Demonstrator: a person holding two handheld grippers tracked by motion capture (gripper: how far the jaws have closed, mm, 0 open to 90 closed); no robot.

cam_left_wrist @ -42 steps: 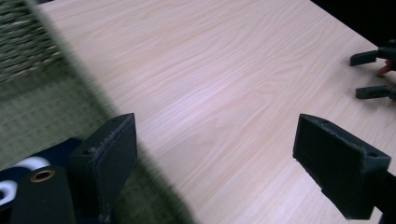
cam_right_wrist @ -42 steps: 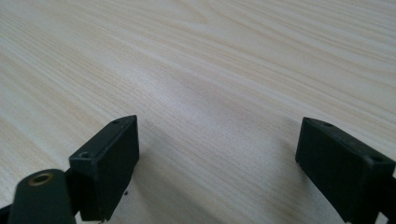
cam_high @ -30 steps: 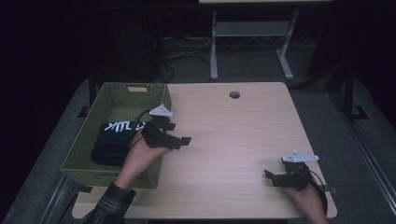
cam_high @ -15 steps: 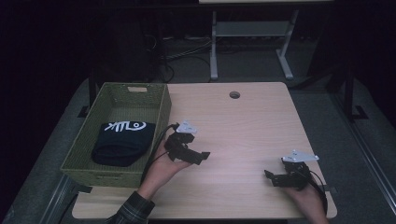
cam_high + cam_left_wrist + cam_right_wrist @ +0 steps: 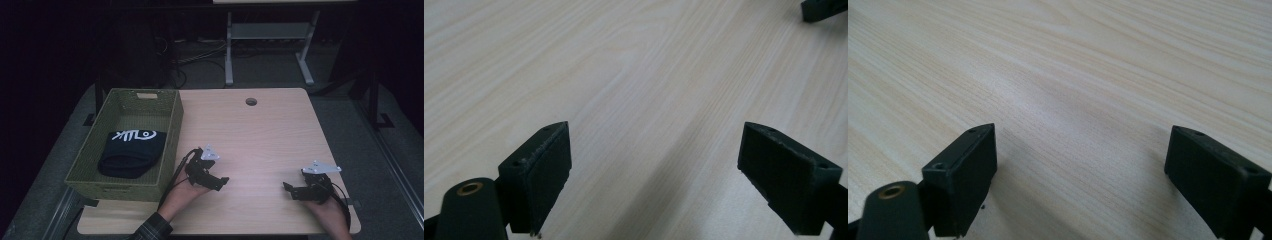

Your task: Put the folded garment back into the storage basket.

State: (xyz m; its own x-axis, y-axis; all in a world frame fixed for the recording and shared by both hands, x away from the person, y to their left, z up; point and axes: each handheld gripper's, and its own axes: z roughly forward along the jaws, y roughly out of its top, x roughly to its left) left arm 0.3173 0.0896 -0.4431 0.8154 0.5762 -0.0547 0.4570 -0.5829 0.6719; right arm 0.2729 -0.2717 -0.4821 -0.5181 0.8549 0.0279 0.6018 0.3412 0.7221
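Jaws on both tools stand spread wide with nothing between them, bare wood grain showing in the gap in each gripper view. From above, the left gripper (image 5: 220, 182) lies low over the worktop (image 5: 260, 135) at lower centre of the frame, just right of the basket's near corner, while the right gripper (image 5: 292, 190) rests on the wood at lower right, well apart from it (its black tip also peeks into the upper right corner of the left gripper view). Further out, a green woven basket (image 5: 170, 145) sits at the worktop's left edge, and a folded black cloth (image 5: 131, 156) with white lettering lies inside it, untouched by either tool.
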